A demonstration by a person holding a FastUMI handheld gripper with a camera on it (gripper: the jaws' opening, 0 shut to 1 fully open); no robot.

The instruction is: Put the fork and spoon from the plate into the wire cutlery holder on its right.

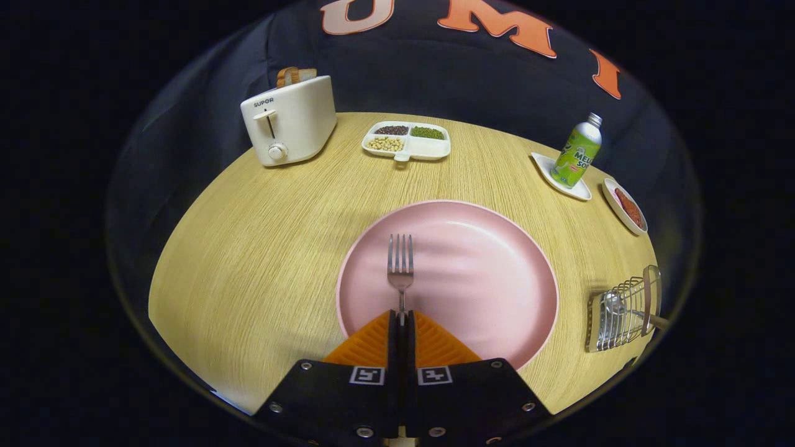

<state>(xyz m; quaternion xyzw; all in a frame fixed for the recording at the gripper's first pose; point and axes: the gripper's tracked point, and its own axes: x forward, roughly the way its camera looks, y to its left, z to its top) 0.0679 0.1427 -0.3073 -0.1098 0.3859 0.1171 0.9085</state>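
Note:
A metal fork [400,264] points away from me over the pink plate [490,267], tines far, handle running back between my fingers. My gripper [402,320] is shut on the fork's handle, at the plate's near left rim. The wire cutlery holder [624,313] lies to the right of the plate near the table edge. A spoon [618,305] rests inside it, bowl toward the plate and handle sticking out to the right.
A white toaster [289,121] with bread slices stands at the far left. A divided white tray [407,141] of beans sits at the far middle. A green bottle [577,152] on a white saucer and a small dish [626,206] of red food are at the far right.

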